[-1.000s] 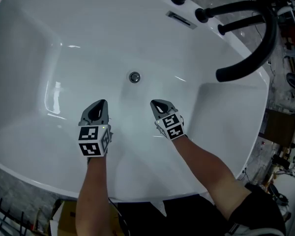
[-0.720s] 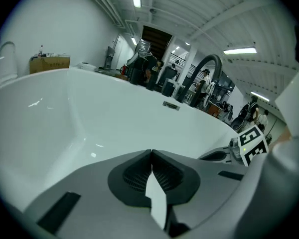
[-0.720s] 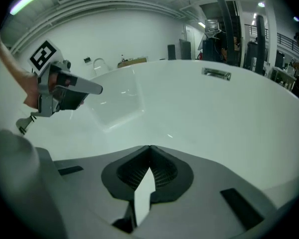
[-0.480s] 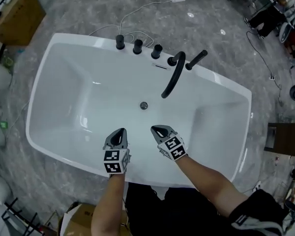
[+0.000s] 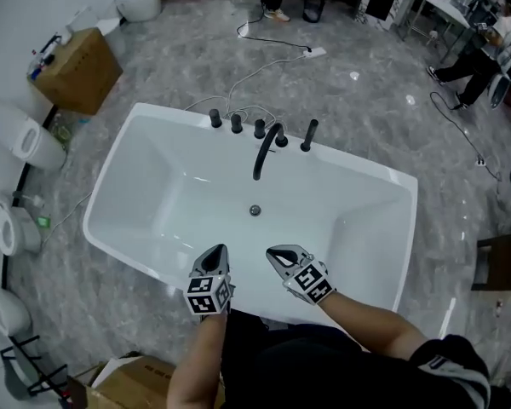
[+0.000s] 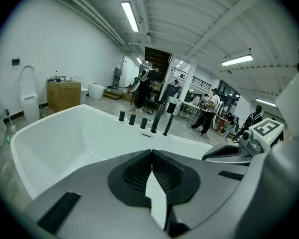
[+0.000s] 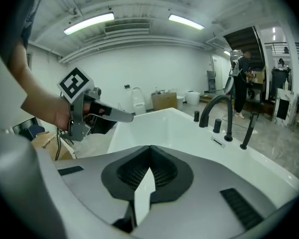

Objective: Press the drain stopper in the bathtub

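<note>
Bathtub (image 5: 341,220), white, carries a black faucet (image 5: 264,150) arching inward from its 12 o'clock rim. Left gripper (image 5: 221,249) and right gripper (image 5: 271,252) hover side by side over the 6 o'clock rim, each with fingers clenched tip to tip on nothing. Drain stopper (image 5: 255,210) sits at the tub's bottom centre, well apart from both.

My head camera looks steeply down from high above the near long side of the bathtub (image 5: 136,203), far enough off to take in the whole tub and the floor around it. The camera on my left gripper (image 5: 221,250) sits low at that near rim and faces across the tub to the black faucet (image 6: 157,116). The camera on my right gripper (image 5: 271,252) looks across it more leftward. All three views share the tub and the faucet, and each gripper camera catches the other gripper.
</note>
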Action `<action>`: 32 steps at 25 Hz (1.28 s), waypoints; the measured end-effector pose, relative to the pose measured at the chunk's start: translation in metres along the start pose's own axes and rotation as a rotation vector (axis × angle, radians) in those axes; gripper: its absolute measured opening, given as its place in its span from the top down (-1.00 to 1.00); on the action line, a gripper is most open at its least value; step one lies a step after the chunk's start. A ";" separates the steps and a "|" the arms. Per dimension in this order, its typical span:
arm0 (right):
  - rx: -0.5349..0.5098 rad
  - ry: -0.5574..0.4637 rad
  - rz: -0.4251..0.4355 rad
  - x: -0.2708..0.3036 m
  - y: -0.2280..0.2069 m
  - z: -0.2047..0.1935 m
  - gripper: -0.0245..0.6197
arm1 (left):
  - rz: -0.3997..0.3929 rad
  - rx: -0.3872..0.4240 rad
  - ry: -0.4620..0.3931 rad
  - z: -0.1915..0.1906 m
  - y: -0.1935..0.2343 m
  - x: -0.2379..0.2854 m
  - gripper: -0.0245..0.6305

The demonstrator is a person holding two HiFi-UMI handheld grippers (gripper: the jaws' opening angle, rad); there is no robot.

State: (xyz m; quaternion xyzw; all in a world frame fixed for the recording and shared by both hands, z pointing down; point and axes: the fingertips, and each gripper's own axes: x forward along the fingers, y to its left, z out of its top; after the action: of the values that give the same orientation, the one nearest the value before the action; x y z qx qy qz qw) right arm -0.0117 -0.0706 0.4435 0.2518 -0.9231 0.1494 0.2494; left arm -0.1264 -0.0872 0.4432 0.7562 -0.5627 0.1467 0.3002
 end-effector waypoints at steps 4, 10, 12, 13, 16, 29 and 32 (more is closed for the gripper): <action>-0.034 -0.097 0.037 -0.067 0.011 0.026 0.88 | 0.048 0.006 -0.071 0.013 -0.048 -0.048 0.88; -0.036 -0.225 0.103 -0.147 0.039 0.051 0.89 | 0.101 0.032 -0.143 0.014 -0.106 -0.111 0.88; -0.031 -0.250 0.118 -0.169 0.052 0.054 0.89 | 0.117 0.047 -0.160 0.014 -0.120 -0.133 0.88; -0.030 -0.262 0.123 -0.178 0.058 0.056 0.89 | 0.127 0.055 -0.170 0.015 -0.125 -0.145 0.88; -0.037 -0.291 0.132 -0.204 0.077 0.062 0.89 | 0.160 0.114 -0.204 0.021 -0.139 -0.183 0.88; -0.086 -0.344 0.238 -0.213 0.230 0.090 0.89 | 0.197 0.125 -0.300 -0.008 -0.120 -0.356 0.88; -0.101 -0.360 0.245 -0.210 0.270 0.103 0.89 | 0.203 0.160 -0.302 -0.017 -0.108 -0.393 0.88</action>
State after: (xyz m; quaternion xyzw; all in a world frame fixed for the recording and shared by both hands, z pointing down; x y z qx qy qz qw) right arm -0.0400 0.1938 0.2049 0.1478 -0.9827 0.0849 0.0731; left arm -0.1504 0.2428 0.2052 0.7302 -0.6613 0.1055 0.1353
